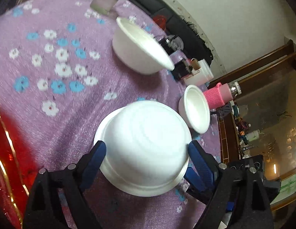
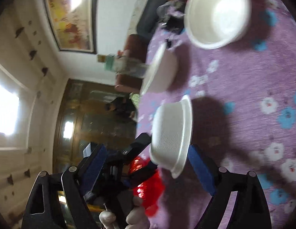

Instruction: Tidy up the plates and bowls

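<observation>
Left tool [image 1: 146, 150] wide, straddling upturned white bowl [image 1: 144, 148] on desk [image 1: 52, 114], pads apart from it. Right tool [image 2: 148, 152] wide, gripping nothing.

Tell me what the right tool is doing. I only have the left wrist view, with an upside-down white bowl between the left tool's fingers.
Observer: The right tool is open and empty, aimed at that same upside-down bowl from the side.
Operator: Is it touching the bowl?
Observer: One blue finger sits close to the bowl's edge, but blur hides whether they touch.
Operator: What's behind it?
Observer: A bright window lights the room beyond.
</observation>
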Available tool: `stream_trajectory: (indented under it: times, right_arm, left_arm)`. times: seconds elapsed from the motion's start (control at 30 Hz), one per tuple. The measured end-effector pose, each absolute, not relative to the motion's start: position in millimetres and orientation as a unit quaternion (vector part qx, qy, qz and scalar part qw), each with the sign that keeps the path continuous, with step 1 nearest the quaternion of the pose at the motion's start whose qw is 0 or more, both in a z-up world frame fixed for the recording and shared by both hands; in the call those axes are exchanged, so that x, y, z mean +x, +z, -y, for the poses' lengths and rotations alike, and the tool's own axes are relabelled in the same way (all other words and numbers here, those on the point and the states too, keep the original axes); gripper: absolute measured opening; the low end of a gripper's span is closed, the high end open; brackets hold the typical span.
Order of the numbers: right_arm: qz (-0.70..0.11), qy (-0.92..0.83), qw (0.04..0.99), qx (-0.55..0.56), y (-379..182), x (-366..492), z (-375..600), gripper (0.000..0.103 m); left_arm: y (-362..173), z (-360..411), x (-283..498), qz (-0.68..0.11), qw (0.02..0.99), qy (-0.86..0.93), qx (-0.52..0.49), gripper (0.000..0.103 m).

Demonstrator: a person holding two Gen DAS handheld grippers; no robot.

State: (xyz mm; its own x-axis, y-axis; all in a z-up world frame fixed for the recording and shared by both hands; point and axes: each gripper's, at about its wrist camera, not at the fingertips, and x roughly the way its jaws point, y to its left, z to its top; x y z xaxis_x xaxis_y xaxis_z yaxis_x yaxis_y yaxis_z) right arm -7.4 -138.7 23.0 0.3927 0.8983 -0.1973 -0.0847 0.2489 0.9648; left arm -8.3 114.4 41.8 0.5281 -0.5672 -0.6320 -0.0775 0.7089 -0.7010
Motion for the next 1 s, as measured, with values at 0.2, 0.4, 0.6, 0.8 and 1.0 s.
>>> stream_trajectory:
  times: [0.2, 0.4, 0.6, 0.8, 1.0]
  right_arm:
    - [-0.417, 0.374, 0.674, 0.481, 30.9, 2.3, 110.3, 0.051]
    - [-0.436, 0.337, 0.706, 0.444, 31.7, 15.1, 83.0, 0.039]
    - [-0.434, 0.298, 0.777, 0.346, 60.7, 21.7, 74.1, 0.020]
    - [-0.430, 0.180, 0.824, 0.320, 55.7, 13.4, 120.9, 0.086]
    - [-0.474, 0.145, 0.775, 0.392, 0.8, 31.6, 148.8, 0.087]
  left_arm:
    - [29.2, -121.5, -7.0, -0.480, 0.766, -0.172, -0.392, 0.088]
    - [31.1, -125.8, -8.6, -0.497, 0.760, -0.168, -0.384, 0.081]
    - [50.3, -137.5, -17.4, -0.489, 0.769, -0.170, -0.374, 0.080]
    - [63.9, -134.3, 3.0, -0.483, 0.809, -0.125, -0.309, 0.083]
    - [28.0, -120.5, 44.9, -0.526, 0.784, -0.079, -0.320, 0.083]
